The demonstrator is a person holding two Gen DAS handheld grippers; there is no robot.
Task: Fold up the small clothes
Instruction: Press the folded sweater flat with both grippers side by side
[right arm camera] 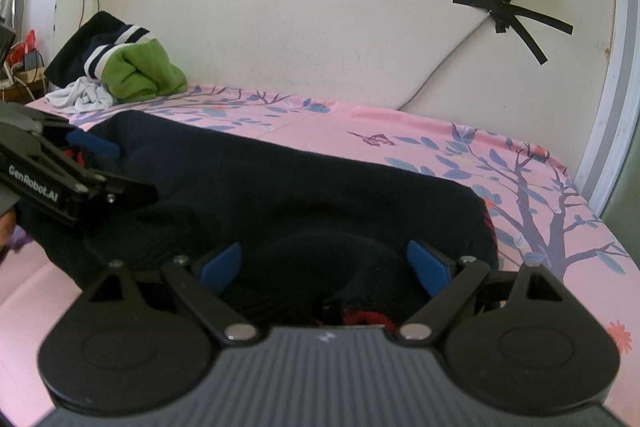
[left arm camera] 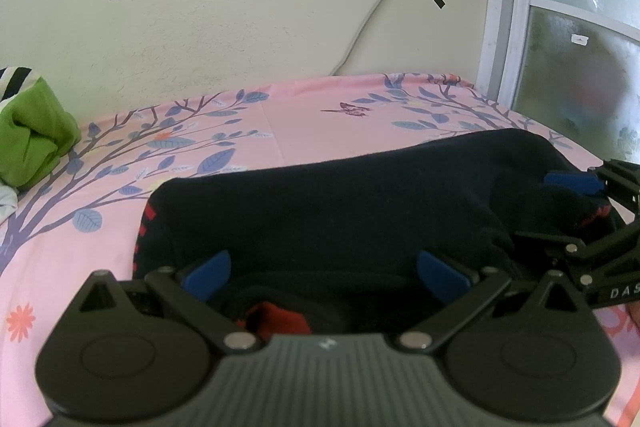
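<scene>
Garment (left arm camera: 352, 199), dark navy with red trim, is lying on the pink bed (left arm camera: 280, 123), its long axis running crosswise to both of my grippers. I am holding the left gripper (left arm camera: 324, 277) over the near hem at one end and the right gripper (right arm camera: 322, 267) at the other, each equally near its own end. Both are standing wide open, blue pads astride the near edge, pressing on nothing. I judge the next move a paired pinch of this hem.
</scene>
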